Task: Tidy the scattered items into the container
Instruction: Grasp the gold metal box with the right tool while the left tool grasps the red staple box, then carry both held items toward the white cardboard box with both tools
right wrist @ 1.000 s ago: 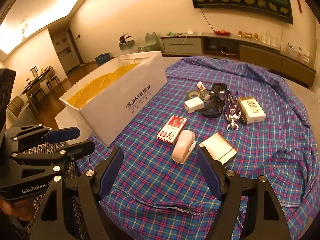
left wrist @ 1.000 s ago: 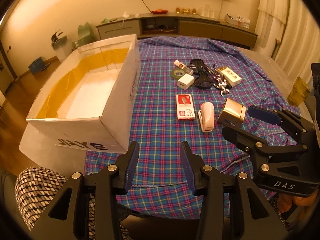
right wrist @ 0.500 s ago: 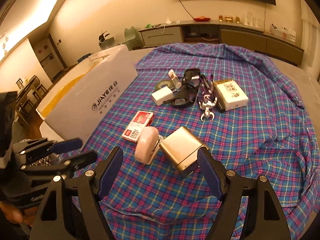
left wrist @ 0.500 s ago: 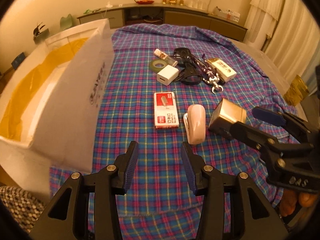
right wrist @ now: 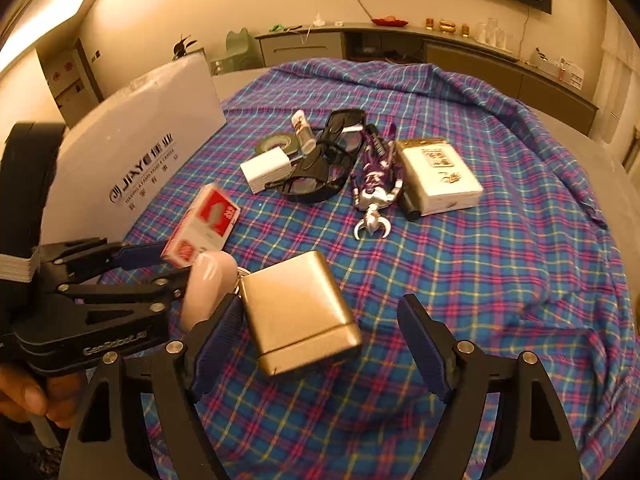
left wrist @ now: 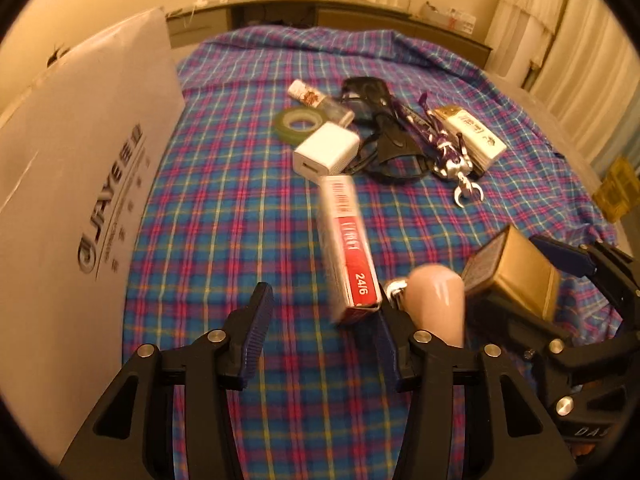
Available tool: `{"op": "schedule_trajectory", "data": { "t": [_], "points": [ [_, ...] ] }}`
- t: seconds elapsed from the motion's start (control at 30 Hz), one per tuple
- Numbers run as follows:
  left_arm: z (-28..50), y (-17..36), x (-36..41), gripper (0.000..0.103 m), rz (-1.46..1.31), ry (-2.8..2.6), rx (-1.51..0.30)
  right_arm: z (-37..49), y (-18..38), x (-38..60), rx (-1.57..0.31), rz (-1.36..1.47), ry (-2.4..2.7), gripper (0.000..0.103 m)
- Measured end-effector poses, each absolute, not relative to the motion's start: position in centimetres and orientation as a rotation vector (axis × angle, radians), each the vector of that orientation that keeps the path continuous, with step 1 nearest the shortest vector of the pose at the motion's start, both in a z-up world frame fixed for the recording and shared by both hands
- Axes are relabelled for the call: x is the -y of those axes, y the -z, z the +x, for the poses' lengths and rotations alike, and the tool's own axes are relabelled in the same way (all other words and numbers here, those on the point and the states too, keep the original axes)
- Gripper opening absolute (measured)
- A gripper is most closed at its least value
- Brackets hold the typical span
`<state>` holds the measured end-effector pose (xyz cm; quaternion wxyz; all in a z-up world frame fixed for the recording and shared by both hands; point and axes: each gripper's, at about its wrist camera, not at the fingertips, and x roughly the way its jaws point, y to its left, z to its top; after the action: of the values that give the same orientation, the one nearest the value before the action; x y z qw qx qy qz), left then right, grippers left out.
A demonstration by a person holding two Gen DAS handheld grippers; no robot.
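Both grippers have dropped in low, the left gripper (left wrist: 320, 332) spread open around the red staple box (left wrist: 350, 248), seemingly tipped up, and the right gripper (right wrist: 320, 344) open around the gold case (right wrist: 298, 312), the white box (right wrist: 132, 160) just left.

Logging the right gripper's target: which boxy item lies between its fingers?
The gold metal case; the red staple box and white card box lie farther off.

A white carton (left wrist: 80, 200) stands at the tabletop's left edge. Mid-tabletop lie a red-white staple box (left wrist: 350, 248), pink stapler (right wrist: 210, 288), gold case (right wrist: 298, 312), white charger (left wrist: 326, 152), and green tape roll (left wrist: 300, 122).
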<state>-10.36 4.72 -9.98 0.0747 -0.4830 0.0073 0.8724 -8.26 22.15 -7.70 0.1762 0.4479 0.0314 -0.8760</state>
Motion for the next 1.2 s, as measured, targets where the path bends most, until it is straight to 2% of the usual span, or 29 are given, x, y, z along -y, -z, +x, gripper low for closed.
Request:
{"op": "schedule_trajectory", "data": {
  "t": [0.13, 0.2, 0.3, 0.37, 0.47, 1.2],
  "points": [
    [-11.1, 10.1, -4.2, 0.051, -1.416, -2.633, -0.018, -8.6, 8.4, -22.4, -0.063, 1.285, 2.468, 0.075],
    [-11.4, 10.1, -3.8, 0.051, -1.398, -2.628, -0.001, -8.8, 8.5, -22.6, -0.026, 1.287, 2.460, 0.060],
    [-11.6, 10.1, -3.6, 0.050, -1.364, -2.620, 0.040, -8.9, 8.5, -22.9, 0.008, 1.289, 2.469, 0.053],
    [-11.8, 10.0, -3.7, 0.027, -1.348, -2.613, 0.045, -9.0, 8.4, -23.0, 0.024, 1.289, 2.469, 0.053],
    [-11.7, 9.8, -4.1, 0.016, -1.330, -2.599, 0.037, -9.0, 8.3, -23.2, 0.041, 1.285, 2.474, 0.053],
    [-5.7, 4.1, -2.3, 0.015, -1.196, -2.654, 0.060, -5.3, 4.5, -21.1, -0.004, 1.130, 2.481, 0.053]
  ]
}}
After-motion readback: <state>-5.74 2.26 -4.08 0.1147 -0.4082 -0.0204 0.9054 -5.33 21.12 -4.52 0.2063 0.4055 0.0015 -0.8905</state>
